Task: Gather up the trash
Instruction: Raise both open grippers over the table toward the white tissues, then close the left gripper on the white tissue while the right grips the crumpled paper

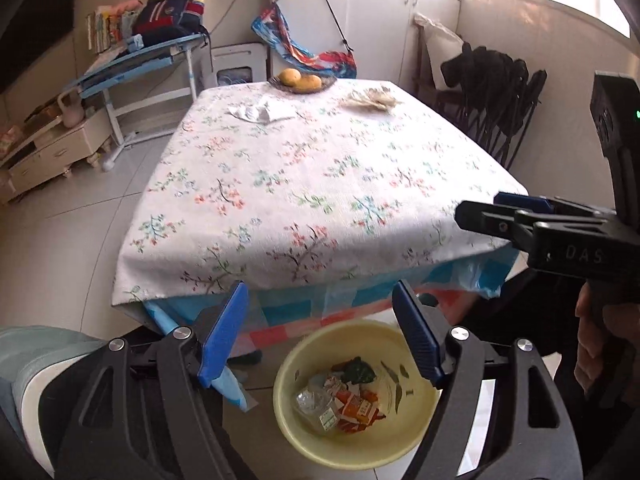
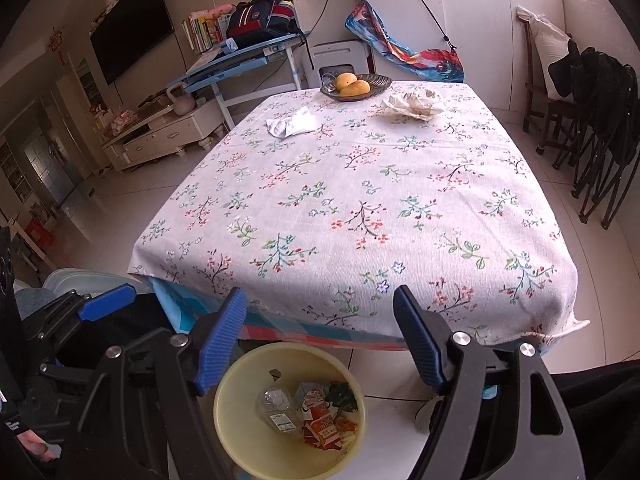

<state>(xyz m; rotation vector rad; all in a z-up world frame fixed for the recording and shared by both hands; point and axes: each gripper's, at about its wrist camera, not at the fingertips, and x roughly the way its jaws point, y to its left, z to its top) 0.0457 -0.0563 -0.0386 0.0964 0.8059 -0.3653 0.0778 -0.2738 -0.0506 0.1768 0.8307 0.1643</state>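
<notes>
A yellow basin point(image 1: 304, 436) point(image 2: 240, 440) stands on the floor in front of the table and holds a clear plastic bottle point(image 2: 278, 408), an orange carton point(image 2: 322, 428) and other wrappers. On the far part of the floral tablecloth point(image 2: 360, 208) lie a crumpled white tissue point(image 2: 292, 122) point(image 1: 256, 112) and a crumpled beige paper point(image 2: 414, 104) point(image 1: 372, 100). My left gripper point(image 1: 320, 336) is open and empty above the basin. My right gripper point(image 2: 320, 340) is open and empty above the basin; it also shows in the left wrist view point(image 1: 520, 216).
A dark dish with two yellow fruits point(image 2: 354, 86) stands at the table's far edge. Folding chairs with black clothes point(image 2: 596, 120) stand right of the table. A blue desk point(image 2: 240, 60) and a TV cabinet point(image 2: 168, 136) are at the far left.
</notes>
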